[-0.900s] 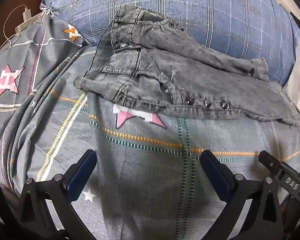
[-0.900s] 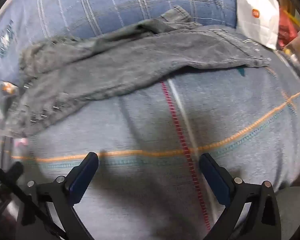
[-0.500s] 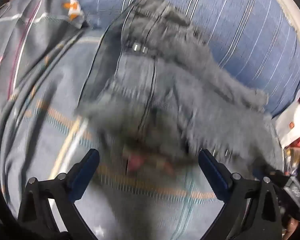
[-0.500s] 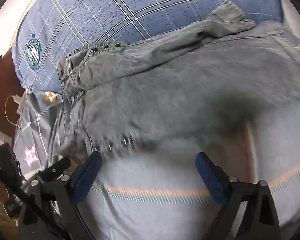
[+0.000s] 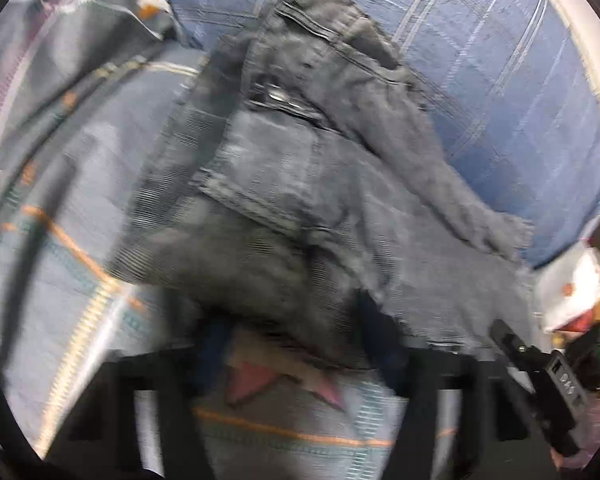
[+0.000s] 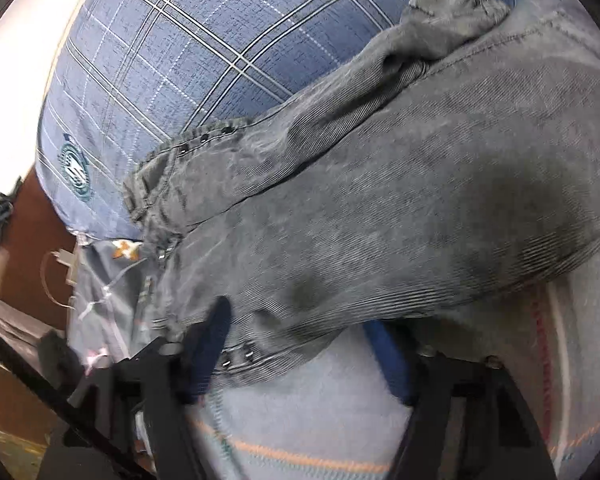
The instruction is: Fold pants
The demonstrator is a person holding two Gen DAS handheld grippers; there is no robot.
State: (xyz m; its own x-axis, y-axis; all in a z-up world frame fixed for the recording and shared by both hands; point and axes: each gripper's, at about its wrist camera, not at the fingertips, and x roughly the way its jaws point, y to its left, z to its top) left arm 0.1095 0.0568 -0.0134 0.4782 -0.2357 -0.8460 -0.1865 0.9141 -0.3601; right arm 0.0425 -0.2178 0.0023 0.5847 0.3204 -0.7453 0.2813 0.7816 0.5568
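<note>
Your pants (image 5: 320, 208) lie across the grey patterned bedsheet (image 5: 68, 280), with their far side riding up onto the blue plaid pillow (image 5: 500, 92) behind them. To your left the sheet runs out in loose folds, so there is open fabric on that side; to your right the pants end near a white bag (image 5: 572, 292) at the bed's edge. Bare sheet shows below the near edge of the denim in both wrist views.

Compared with half a second ago, both grippers sit much closer to the denim: then the near edge of the pants lay ahead of the fingers, now it reaches down between them. Your left gripper (image 5: 296, 356) is spread wide, with the waist-end corner of the pants between its fingers; heavy blur hides whether either finger touches cloth. Your right gripper (image 6: 300, 356) is also spread wide, its left finger lying over the studded seam edge and its right finger partly tucked under the leg fabric. Neither is clamped on anything.

The pants are washed grey-black denim, lying sideways, waistband to your left and legs to your right. The upper leg is crumpled and its hem (image 6: 448, 4) curls up against the pillow
</note>
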